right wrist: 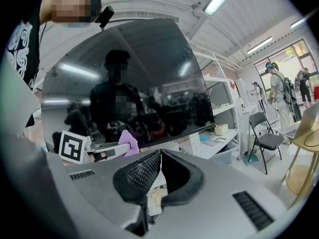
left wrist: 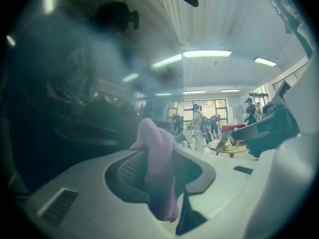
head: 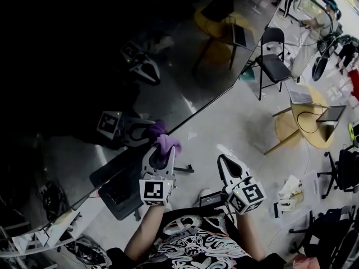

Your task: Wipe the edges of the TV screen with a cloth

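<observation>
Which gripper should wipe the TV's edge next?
Left, probably. The left gripper holds the purple cloth right at the TV screen's lower edge; the right gripper is shut, empty and farther back.

Pale floor, white shelf
A black folding chair [head: 273, 60] and a round yellow table [head: 311, 136] stand on the floor [head: 224, 116]; a laptop [head: 330, 115] lies on the table, and the shelf [right wrist: 232, 137] holds a small box [right wrist: 222, 129] and papers [right wrist: 211, 142].
</observation>
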The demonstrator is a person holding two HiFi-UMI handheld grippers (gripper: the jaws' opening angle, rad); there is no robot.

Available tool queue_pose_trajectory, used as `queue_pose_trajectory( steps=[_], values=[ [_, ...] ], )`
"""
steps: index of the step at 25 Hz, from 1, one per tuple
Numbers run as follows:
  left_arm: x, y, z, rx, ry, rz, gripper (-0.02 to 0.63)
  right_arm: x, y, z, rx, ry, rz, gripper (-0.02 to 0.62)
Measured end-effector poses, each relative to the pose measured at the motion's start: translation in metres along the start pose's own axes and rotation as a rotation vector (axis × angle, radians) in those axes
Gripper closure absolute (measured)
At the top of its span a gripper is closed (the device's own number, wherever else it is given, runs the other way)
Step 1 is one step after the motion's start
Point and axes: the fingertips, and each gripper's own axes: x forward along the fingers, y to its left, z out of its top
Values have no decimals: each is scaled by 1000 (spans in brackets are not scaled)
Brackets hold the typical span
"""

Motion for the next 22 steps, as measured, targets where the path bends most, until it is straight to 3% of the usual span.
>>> queue_pose_trajectory(
  steps=[22],
  values=[
    [61, -34, 10, -4, -10, 0, 466, -17, -69, 12, 16, -18, -32, 566]
  ],
)
